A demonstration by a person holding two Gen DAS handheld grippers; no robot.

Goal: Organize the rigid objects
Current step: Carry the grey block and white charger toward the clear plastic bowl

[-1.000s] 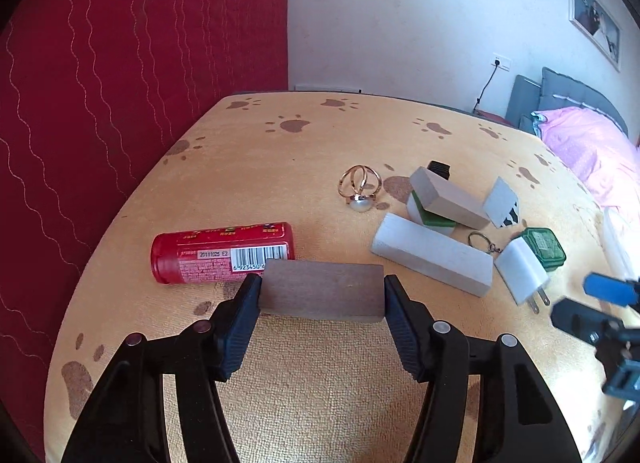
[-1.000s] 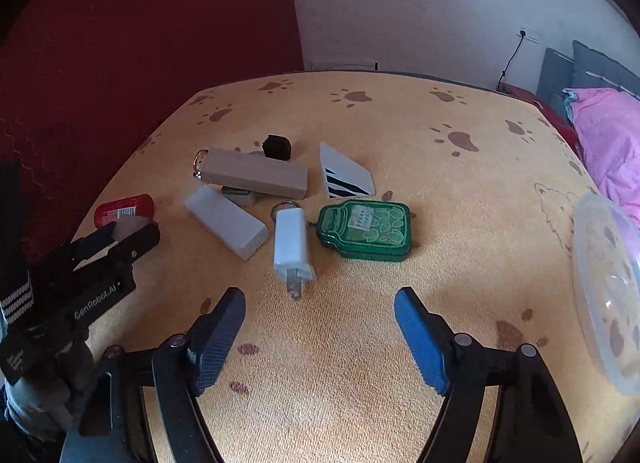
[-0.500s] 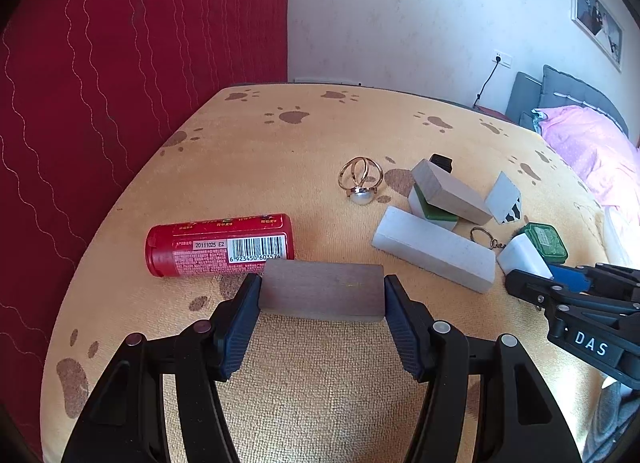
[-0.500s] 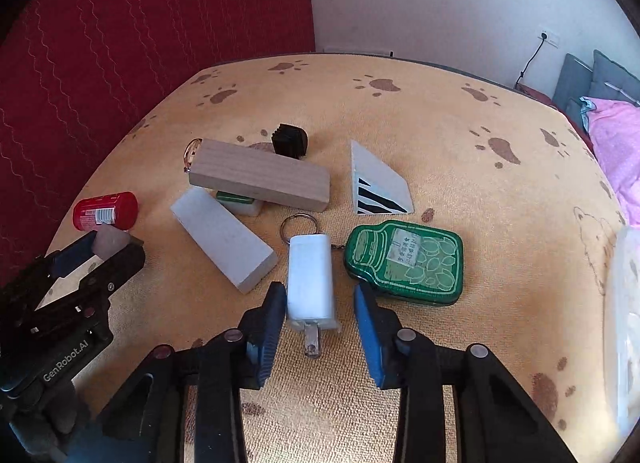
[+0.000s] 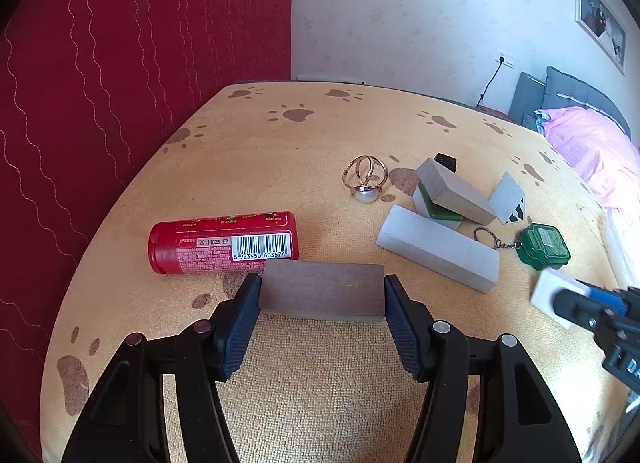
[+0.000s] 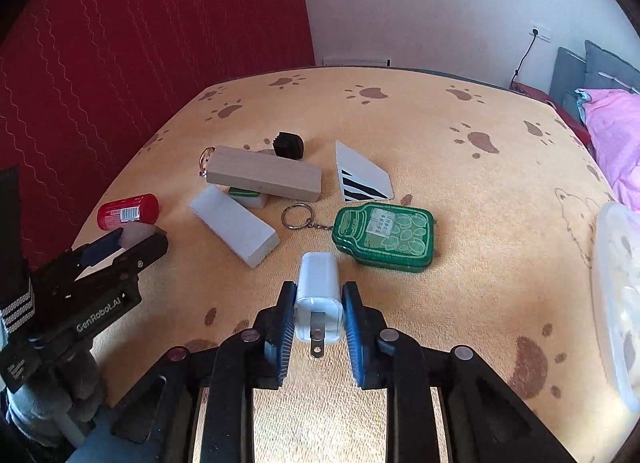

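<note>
My left gripper point(image 5: 322, 317) has its jaws pinching the dark wooden block point(image 5: 321, 289) endwise, clear of the worktop point(image 5: 280, 143). My right gripper point(image 6: 319, 329) jaws are pressed onto the white charger point(image 6: 319, 295), prongs toward me, probably lifted for sorting.

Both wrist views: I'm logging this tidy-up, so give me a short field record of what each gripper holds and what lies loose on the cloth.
left gripper: shut on dark wooden block
right gripper: jaws have just closed on white charger, prongs toward the camera
loose, left side: red can on its side; gold ring
loose, middle: white bar; light wooden block propped on a green-topped tile
loose, right side: green tin keychain; striped wedge
surface: paw-print cloth
</note>
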